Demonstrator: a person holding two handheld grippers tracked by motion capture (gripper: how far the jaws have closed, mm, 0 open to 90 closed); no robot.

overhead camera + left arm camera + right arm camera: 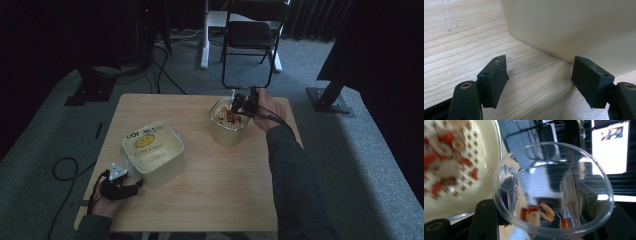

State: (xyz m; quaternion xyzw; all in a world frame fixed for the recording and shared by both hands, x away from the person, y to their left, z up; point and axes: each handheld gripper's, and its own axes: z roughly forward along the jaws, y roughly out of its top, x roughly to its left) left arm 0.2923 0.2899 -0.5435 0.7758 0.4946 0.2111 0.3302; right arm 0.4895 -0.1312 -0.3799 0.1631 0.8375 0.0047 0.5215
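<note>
At the upper right of the high view, your right tongs (pixel 245 102) are closed around a clear plastic cup (pixel 552 192), held at the rim of the perforated strainer bowl (pixel 227 131) on the desk (pixel 210 190). A few red and pale pieces (pixel 541 213) sit in the cup's bottom, so you appear to be mid-pour. Next, tip the cup further over the bowl to shake those out. Lower left, your left tongs (pixel 131 189) stand wide and empty just beside the cream tub (pixel 152 155), touching nothing.
</note>
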